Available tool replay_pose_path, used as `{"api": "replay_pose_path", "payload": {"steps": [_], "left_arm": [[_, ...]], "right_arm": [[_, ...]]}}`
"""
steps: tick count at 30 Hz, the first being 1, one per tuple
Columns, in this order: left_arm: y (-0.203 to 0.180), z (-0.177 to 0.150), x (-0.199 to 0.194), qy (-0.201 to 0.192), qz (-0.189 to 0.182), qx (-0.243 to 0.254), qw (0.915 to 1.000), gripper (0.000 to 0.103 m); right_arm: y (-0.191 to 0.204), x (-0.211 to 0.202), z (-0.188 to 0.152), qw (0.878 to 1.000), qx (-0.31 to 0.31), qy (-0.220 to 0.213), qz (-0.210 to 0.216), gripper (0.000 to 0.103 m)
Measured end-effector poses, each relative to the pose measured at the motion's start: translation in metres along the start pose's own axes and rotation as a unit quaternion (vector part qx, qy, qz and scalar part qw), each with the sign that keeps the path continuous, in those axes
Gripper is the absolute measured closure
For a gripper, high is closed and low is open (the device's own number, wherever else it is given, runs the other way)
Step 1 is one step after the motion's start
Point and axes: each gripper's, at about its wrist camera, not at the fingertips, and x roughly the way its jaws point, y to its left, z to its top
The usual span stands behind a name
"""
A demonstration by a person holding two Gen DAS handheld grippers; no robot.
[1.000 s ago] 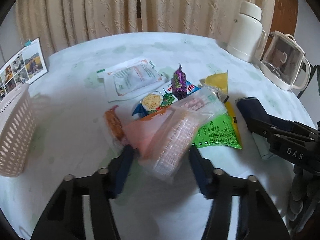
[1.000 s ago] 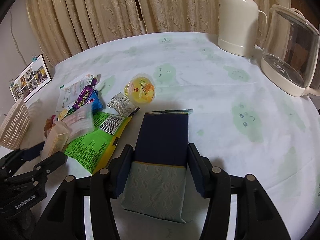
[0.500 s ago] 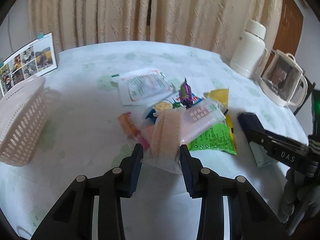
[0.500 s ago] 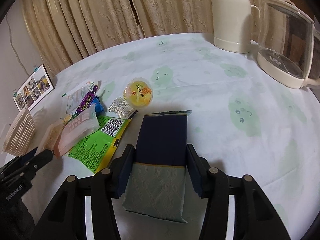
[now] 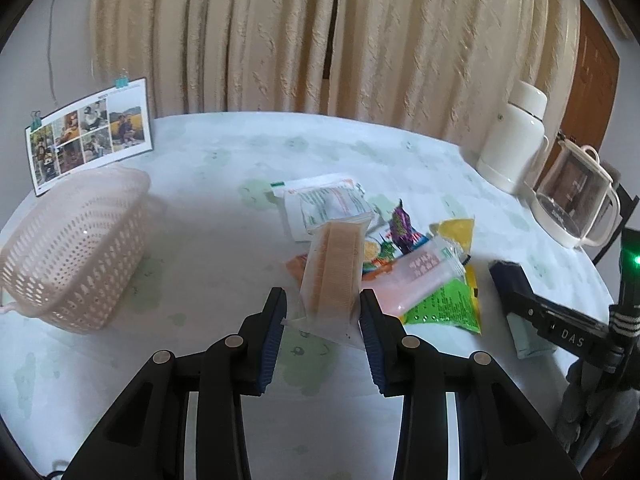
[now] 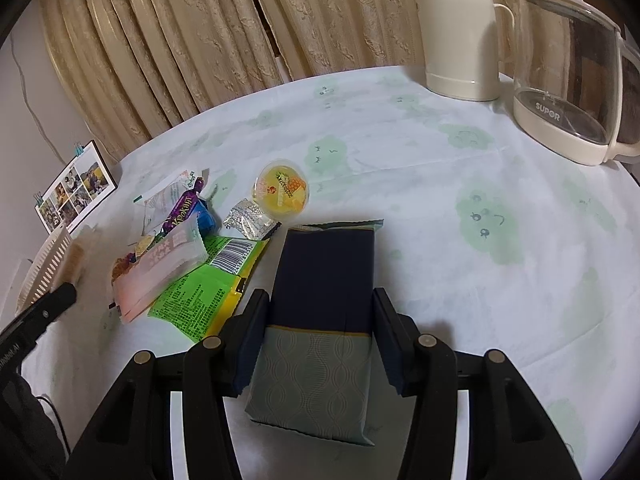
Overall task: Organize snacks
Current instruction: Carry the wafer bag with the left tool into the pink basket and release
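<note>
- The table (image 5: pixel 208 216) carried everything: the basket (image 5: pixel 76 248) at its left, well apart from the snack pile (image 5: pixel 400 256) in the middle.
- The left gripper (image 5: pixel 322 320) held the wafer pack (image 5: pixel 334 276) tilted up above the table; its fingers (image 5: pixel 273 320) pinched only the pack's near end. The judged risk was that the slick wrapper could slide out on the way to the basket, since most of the pack hung ahead of the grip.
- The right gripper (image 6: pixel 318 334) had its fingers (image 6: pixel 251 328) close on both sides of the navy pack (image 6: pixel 324 312), which lay flat on the table; whether they pressed it could not be told.
- The kettle (image 6: pixel 576 80) and flask (image 6: pixel 460 36) stood well apart at the far right, off any likely path.
- The pink pack (image 6: pixel 160 272) and green bag (image 6: pixel 204 288) lay overlapped, so lifting one might drag the other.
- The jelly cup (image 6: pixel 282 192) sat clear of them.
</note>
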Motion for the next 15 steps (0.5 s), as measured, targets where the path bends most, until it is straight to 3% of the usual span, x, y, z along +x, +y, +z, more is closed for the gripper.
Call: {"api": "replay_pose_path", "payload": {"steps": [6, 15], "left_arm": [[0.024, 0.014, -0.020, -0.037, 0.036, -0.024, 0.9983, 0.065], [0.081, 0.029, -0.037, -0.073, 0.110, -0.081, 0.9879, 0.065]], "right_arm": [[-0.001, 0.001, 0.000, 1.000, 0.002, 0.001, 0.002, 0.055], [-0.002, 0.001, 0.000, 1.000, 0.002, 0.003, 0.002, 0.055]]}}
